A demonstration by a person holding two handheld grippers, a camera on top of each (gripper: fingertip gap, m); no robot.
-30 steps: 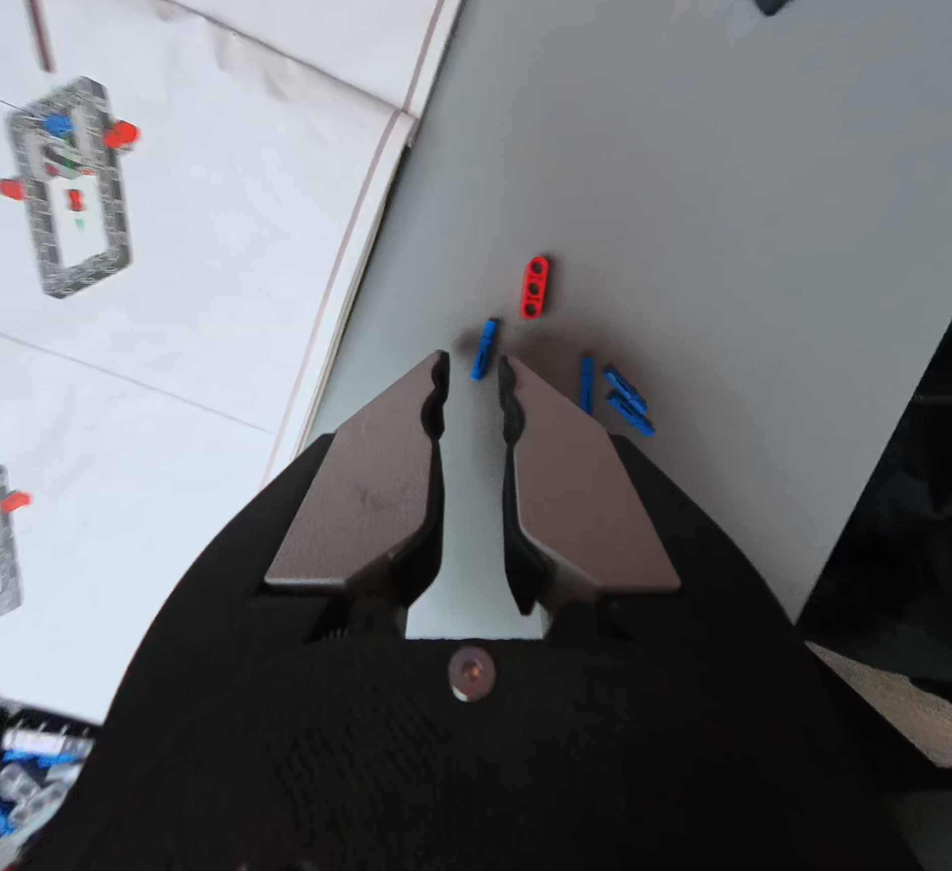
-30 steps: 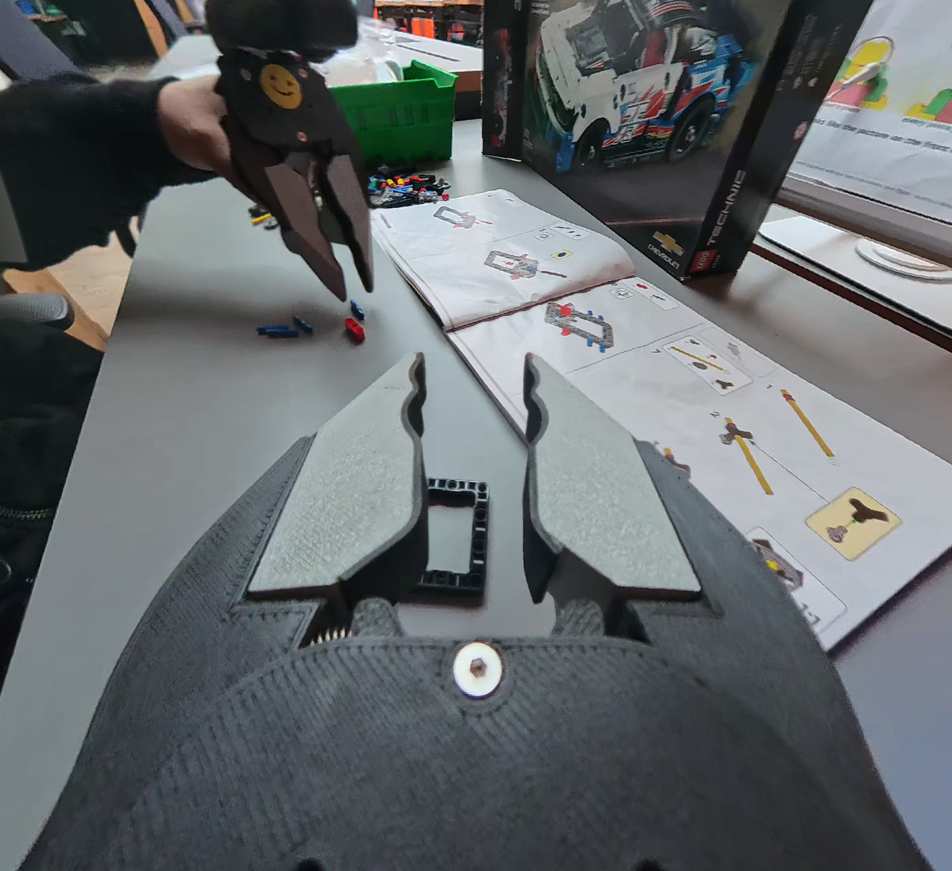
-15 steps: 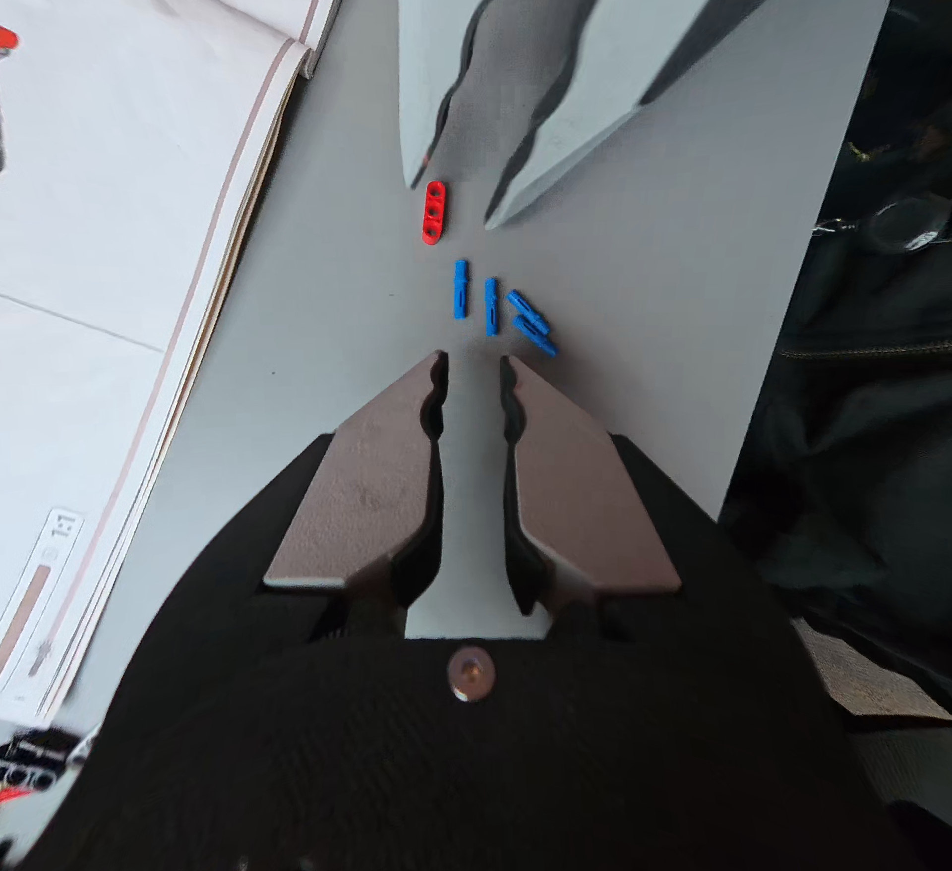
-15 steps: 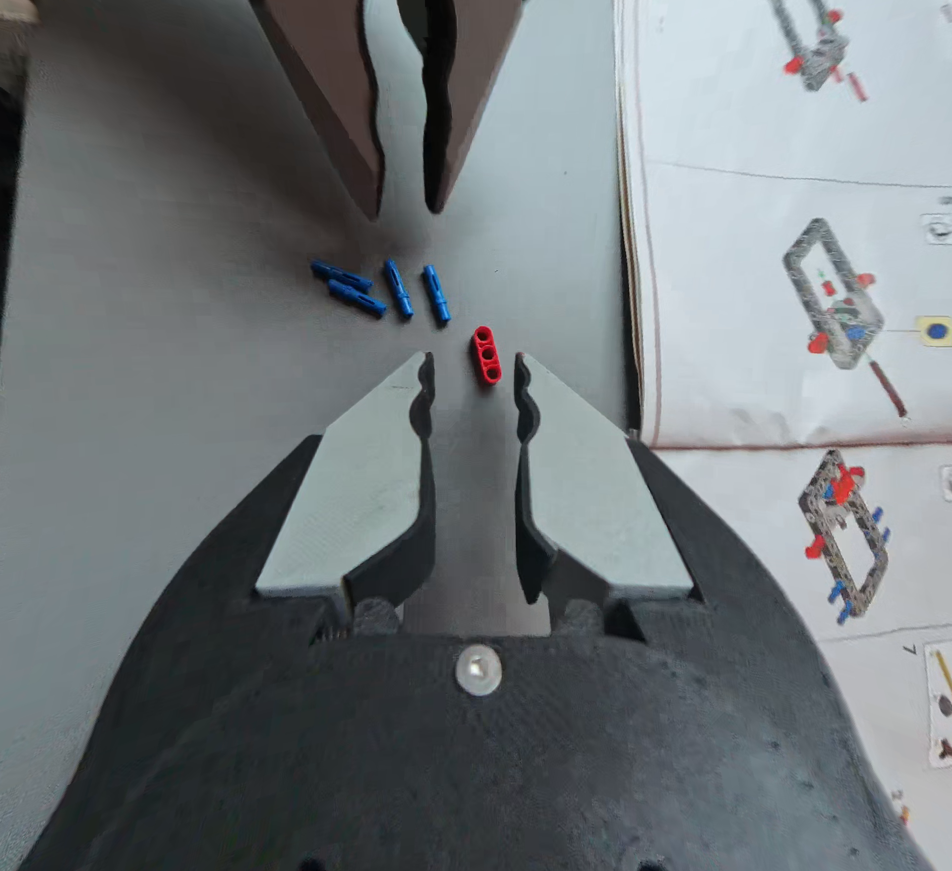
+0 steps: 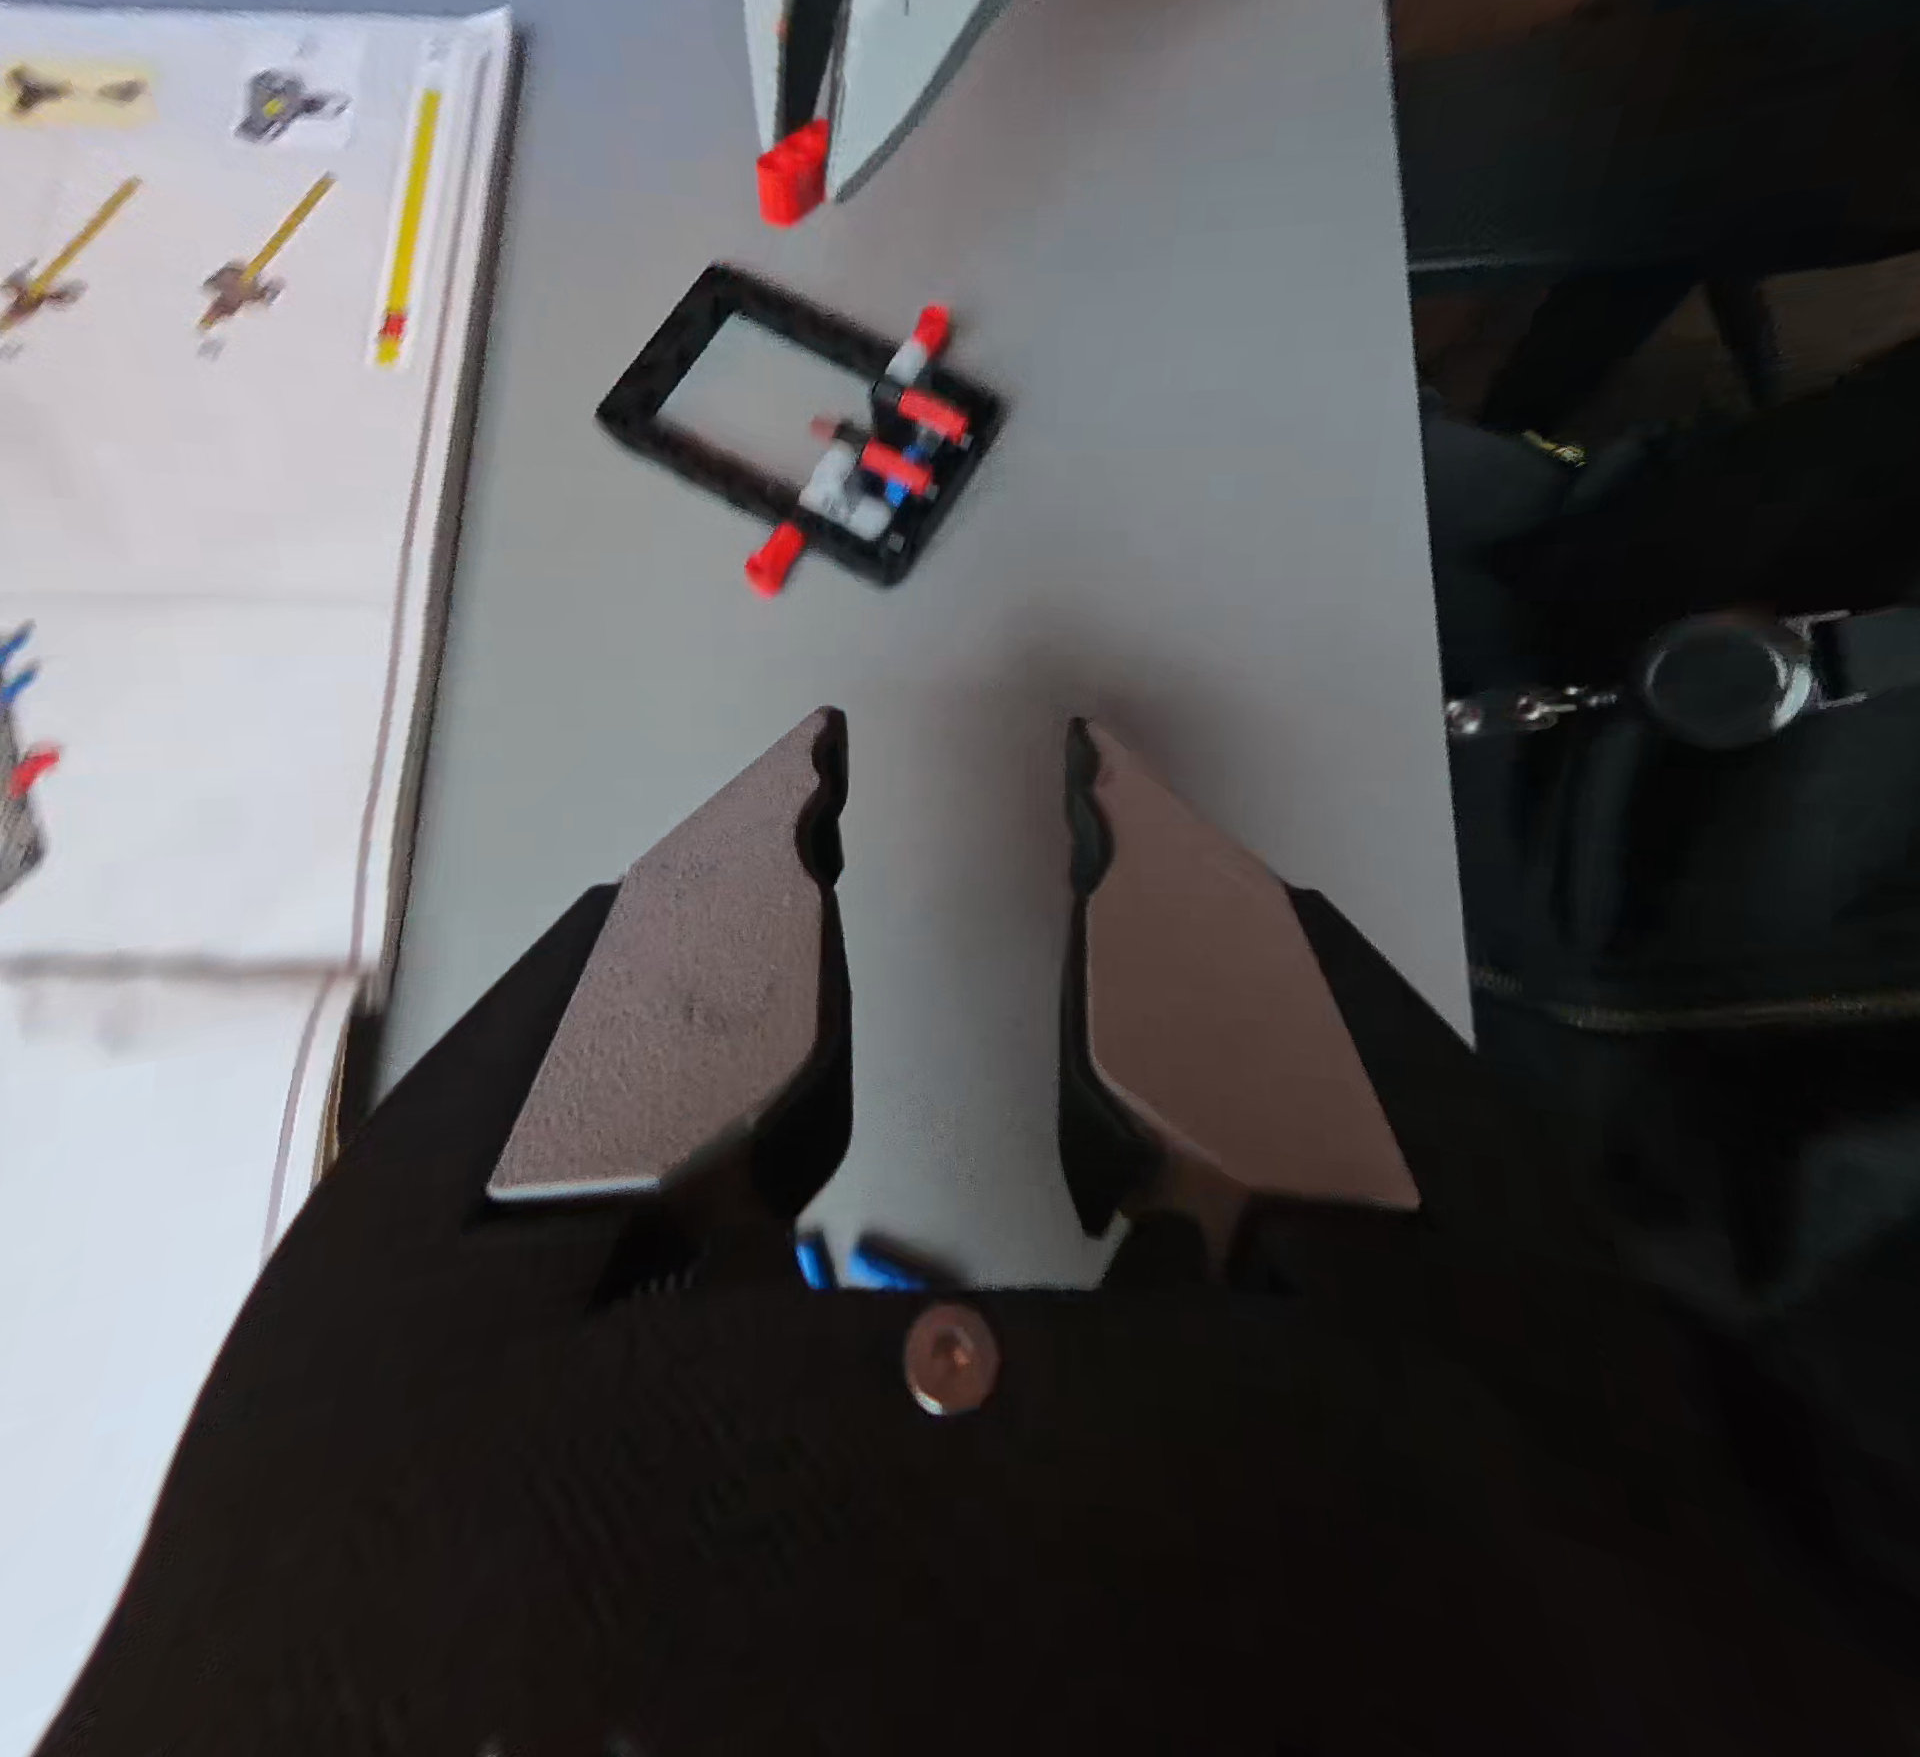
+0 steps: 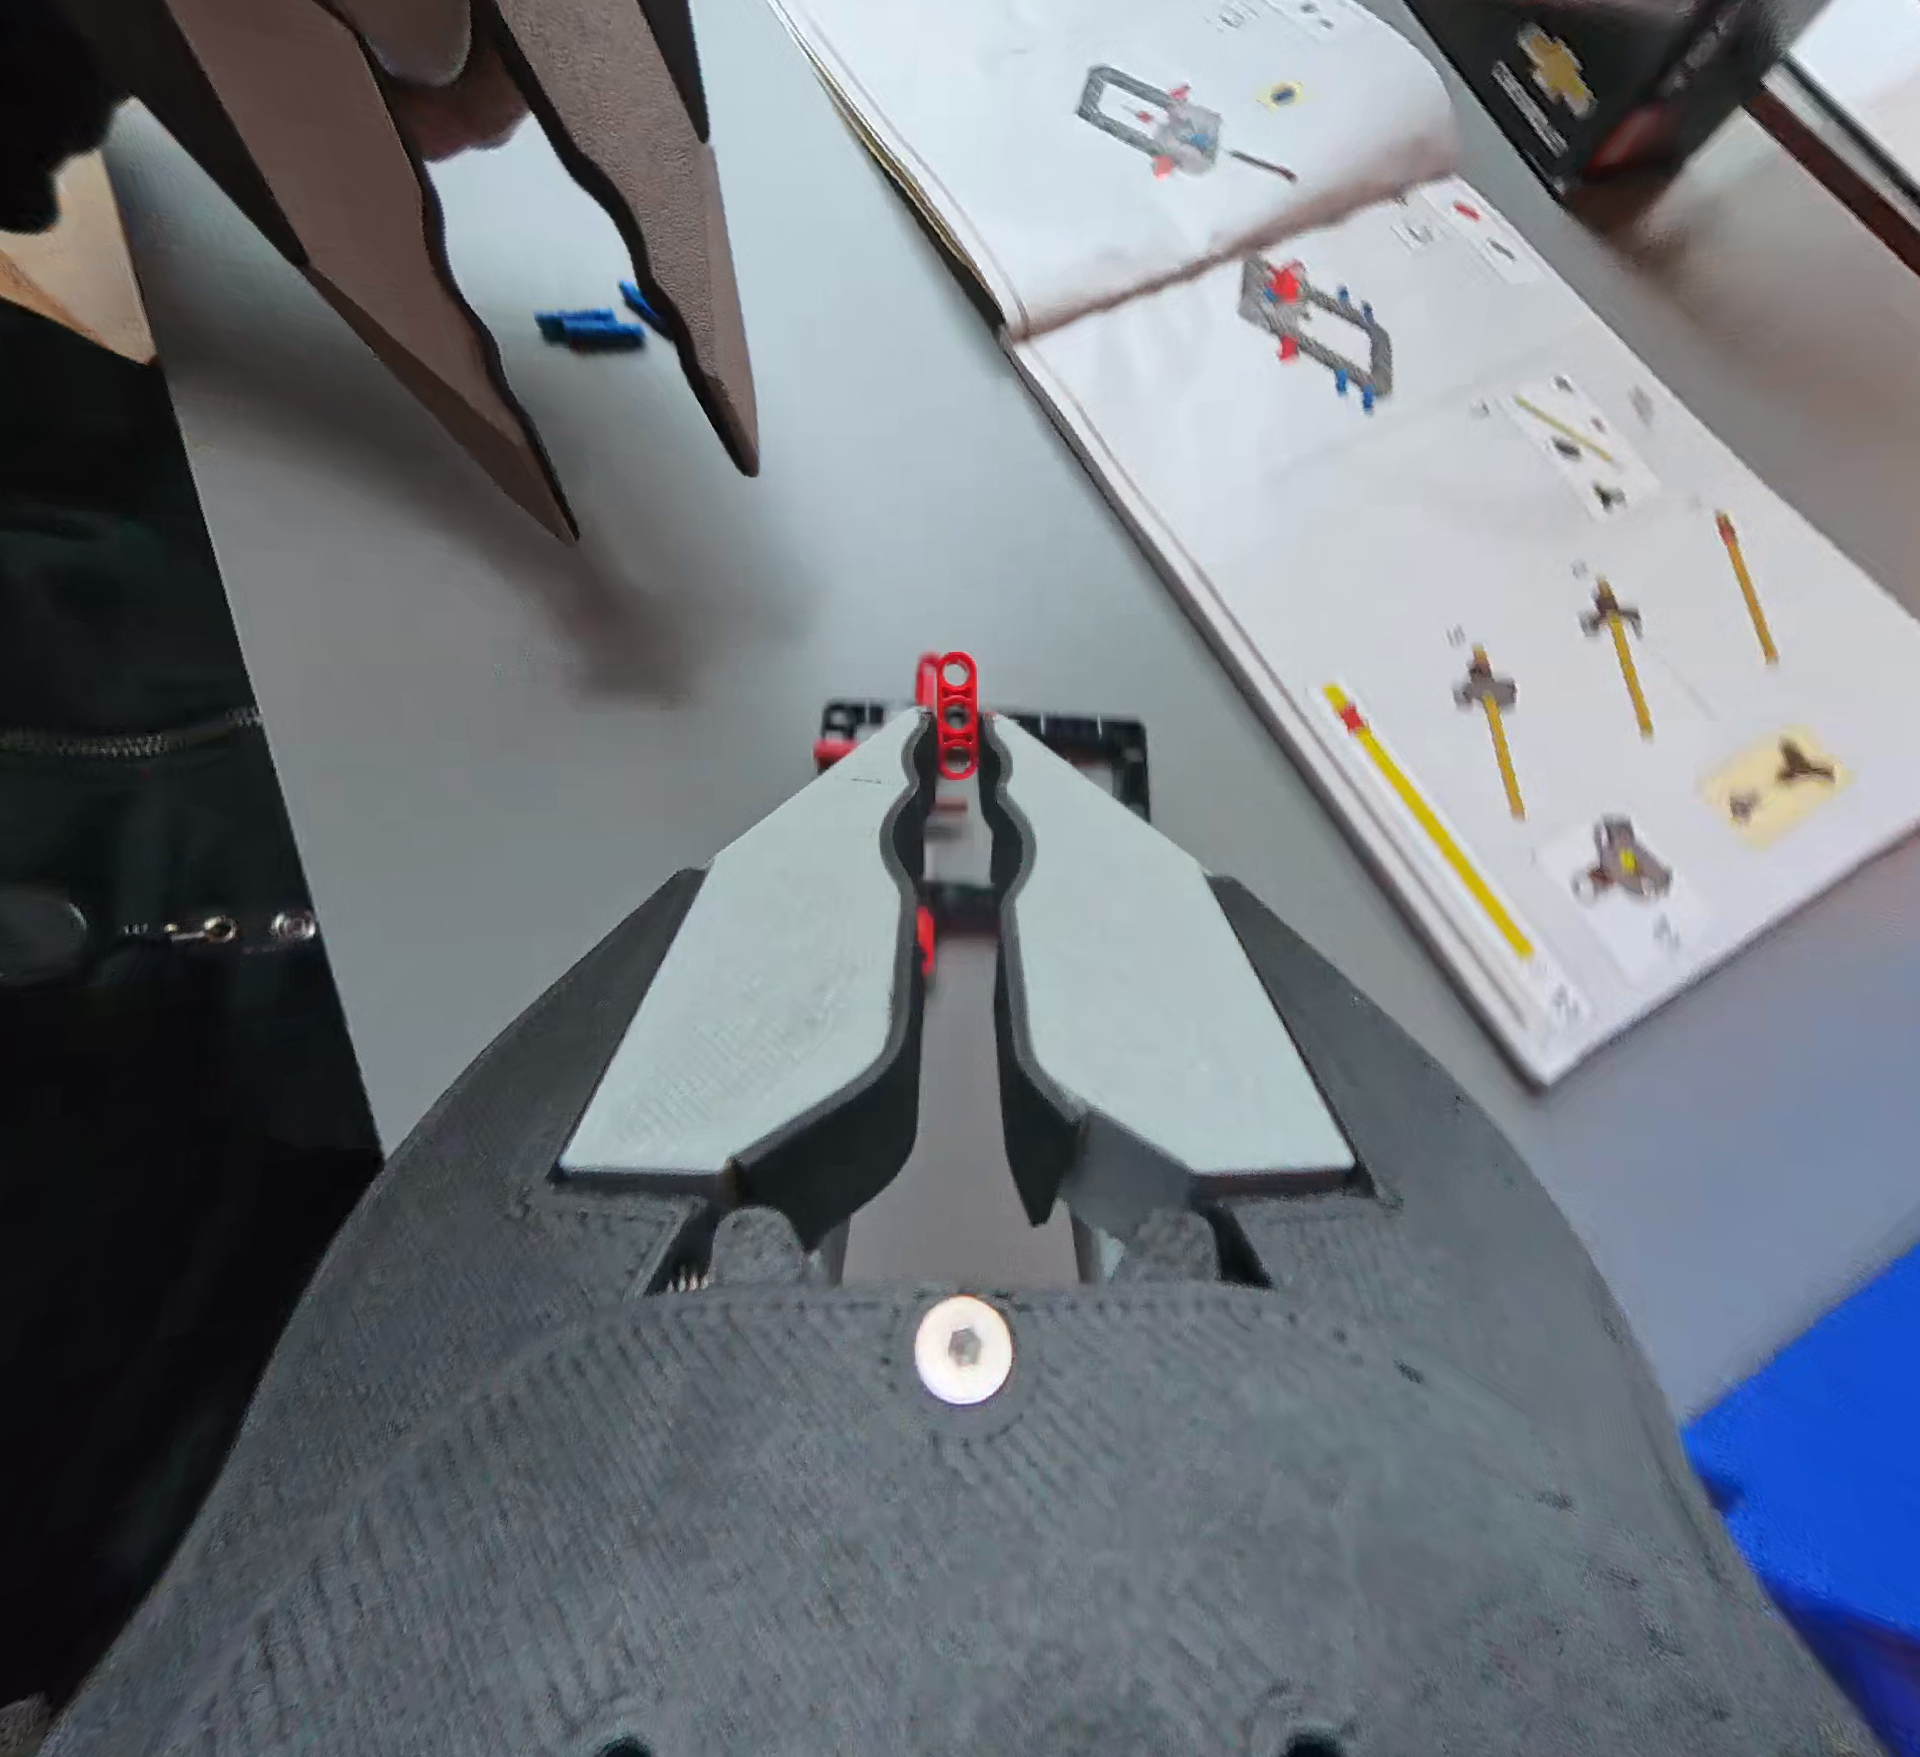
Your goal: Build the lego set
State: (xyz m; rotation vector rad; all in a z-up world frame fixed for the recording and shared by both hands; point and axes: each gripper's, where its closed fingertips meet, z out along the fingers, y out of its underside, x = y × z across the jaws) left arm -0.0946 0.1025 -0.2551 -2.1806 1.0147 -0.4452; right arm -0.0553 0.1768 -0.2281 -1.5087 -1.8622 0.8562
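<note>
A: Right hand-held gripper (image 6: 954, 720)?
B: Pinching the red beam (image 6: 956, 713) at frame centre, above the black frame (image 5: 795, 424)

A: Left hand-held gripper (image 5: 954, 736)?
B: Jaws apart, empty, over the bench (image 5: 1195, 460)

A blue bin (image 6: 1829, 1458) sits on the grey table (image 5: 1195, 460).

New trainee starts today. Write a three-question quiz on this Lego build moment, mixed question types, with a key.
1. True or false: the left gripper holds a blue pin.
2. What is clamped in the right gripper? A) yellow axle B) red three-hole beam C) black frame
3. Fill in: the open instruction booklet lies on the ___ table.

Key: 1 false, it is open and empty; 2 B; 3 grey.
</note>
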